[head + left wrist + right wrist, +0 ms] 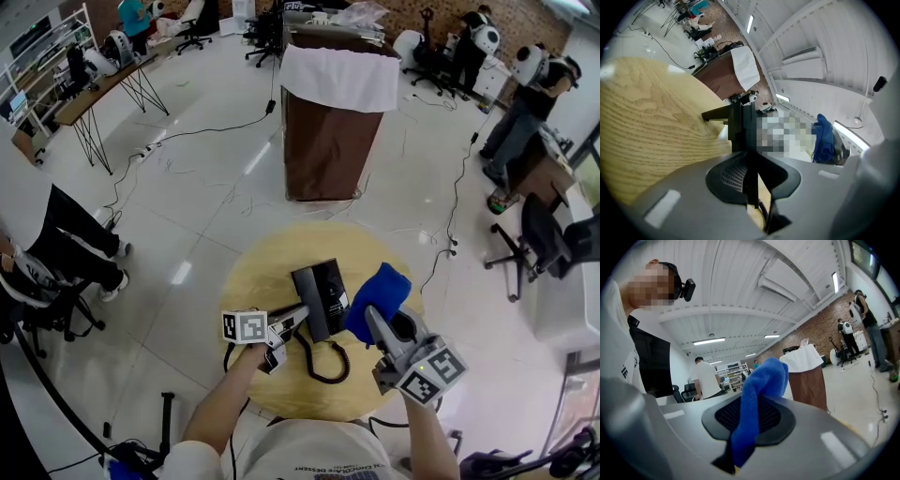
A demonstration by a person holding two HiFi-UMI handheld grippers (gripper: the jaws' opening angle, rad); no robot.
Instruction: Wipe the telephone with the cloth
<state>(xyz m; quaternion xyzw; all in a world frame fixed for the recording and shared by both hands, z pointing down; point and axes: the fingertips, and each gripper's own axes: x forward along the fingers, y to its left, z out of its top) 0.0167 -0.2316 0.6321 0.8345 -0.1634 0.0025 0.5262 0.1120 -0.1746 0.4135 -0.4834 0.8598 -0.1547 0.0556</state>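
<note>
Glossy white floor [216, 178] strewn with cables [202, 131]. A brown cabinet [328, 150] under a white sheet [339, 77] stands at twelve o'clock, a trestle table [98, 89] at ten, a brick wall [525, 17] at one.

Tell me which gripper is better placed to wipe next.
The right gripper: it holds the blue cloth beside the telephone, while the left gripper clamps the telephone's edge.
</note>
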